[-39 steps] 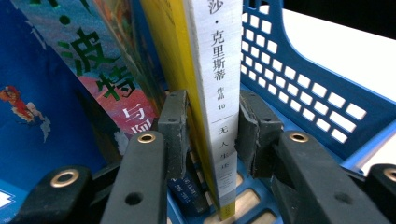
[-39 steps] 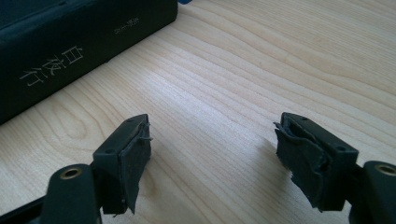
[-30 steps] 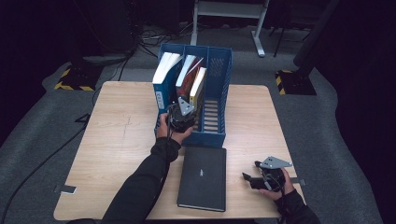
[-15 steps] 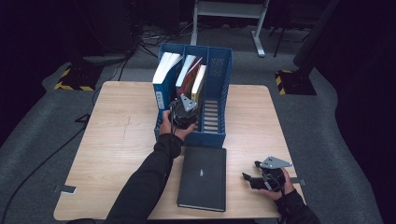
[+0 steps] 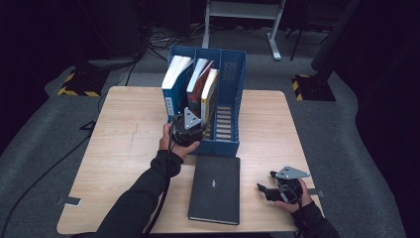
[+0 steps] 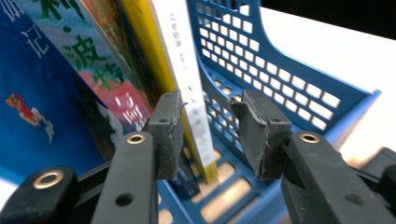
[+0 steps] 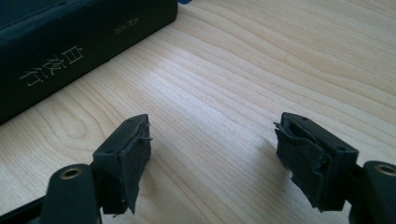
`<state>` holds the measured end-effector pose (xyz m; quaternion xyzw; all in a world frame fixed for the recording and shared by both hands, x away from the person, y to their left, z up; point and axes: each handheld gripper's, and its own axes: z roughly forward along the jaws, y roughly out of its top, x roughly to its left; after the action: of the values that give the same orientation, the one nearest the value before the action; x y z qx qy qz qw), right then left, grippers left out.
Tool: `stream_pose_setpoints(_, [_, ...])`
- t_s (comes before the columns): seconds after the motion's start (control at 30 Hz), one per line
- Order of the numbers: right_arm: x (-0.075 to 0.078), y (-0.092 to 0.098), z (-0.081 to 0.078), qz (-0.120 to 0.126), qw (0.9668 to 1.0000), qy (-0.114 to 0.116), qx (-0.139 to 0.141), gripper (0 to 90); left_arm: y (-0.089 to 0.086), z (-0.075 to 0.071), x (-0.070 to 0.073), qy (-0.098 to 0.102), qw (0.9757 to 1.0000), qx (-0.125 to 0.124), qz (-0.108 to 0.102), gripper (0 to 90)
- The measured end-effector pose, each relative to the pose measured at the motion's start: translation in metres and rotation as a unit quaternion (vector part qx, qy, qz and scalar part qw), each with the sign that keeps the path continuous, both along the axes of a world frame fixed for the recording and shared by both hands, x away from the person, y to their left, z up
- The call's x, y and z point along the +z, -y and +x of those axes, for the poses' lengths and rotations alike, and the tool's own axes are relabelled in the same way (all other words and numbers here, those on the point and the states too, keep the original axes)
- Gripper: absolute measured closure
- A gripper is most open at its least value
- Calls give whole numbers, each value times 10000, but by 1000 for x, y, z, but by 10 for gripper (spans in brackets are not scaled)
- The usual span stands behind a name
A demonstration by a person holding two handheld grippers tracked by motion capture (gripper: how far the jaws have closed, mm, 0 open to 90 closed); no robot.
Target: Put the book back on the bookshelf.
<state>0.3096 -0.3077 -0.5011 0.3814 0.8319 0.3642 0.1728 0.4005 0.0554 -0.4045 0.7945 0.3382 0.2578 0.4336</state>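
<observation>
Upright, three books (image 5: 198,87) in blue rack (image 5: 233,106), probably leaning, black book (image 5: 215,188) outside

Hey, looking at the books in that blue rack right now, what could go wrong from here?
1. The yellow book leans in the blue file rack; as the left tool lets go, it may tip into the open slot.
2. Withdrawing, a pad could snag it.

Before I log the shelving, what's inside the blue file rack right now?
The blue file rack holds three upright books: a blue book, a red-covered one and a yellow book. Its right compartment looks empty. The left gripper hides the books' lower ends.
</observation>
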Motion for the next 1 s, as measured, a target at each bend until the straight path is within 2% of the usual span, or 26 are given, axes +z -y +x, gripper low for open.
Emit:
stream_pose_setpoints(0.2, [0,0,0,1,10000,-3,-3,260,-11,-21,-2,-30,9993,-355,93,562])
stream_pose_setpoints(0.27, [0,0,0,1,10000,-5,-3,259,-16,-27,-4,-3,9993,-365,124,545])
stream_pose_setpoints(0.37, [0,0,0,1,10000,-3,-3,260,-23,-34,-8,-71,9990,-413,132,534])
stream_pose_setpoints(0.53, [0,0,0,-1,10000,-3,-3,260,-30,-45,-15,-147,9980,-547,297,522])
stream_pose_setpoints(0.63, [0,0,0,-1,10000,-3,-5,260,-34,-54,-23,-242,9959,-713,500,510])
stream_pose_setpoints(0.67, [0,0,0,-1,10000,-3,-5,260,-34,-54,-23,-242,9959,-713,500,509])
stream_pose_setpoints(0.87, [0,0,-1,-11,10000,19,30,277,-40,-69,-36,-395,9910,-1023,769,508])
stream_pose_setpoints(0.93, [0,0,-1,-9,10000,14,11,276,-44,-75,-45,-513,9880,-1160,876,500])
stream_pose_setpoints(1.0, [0,-1,-1,-9,10000,15,0,275,-45,-77,-48,-562,9873,-1188,891,498])
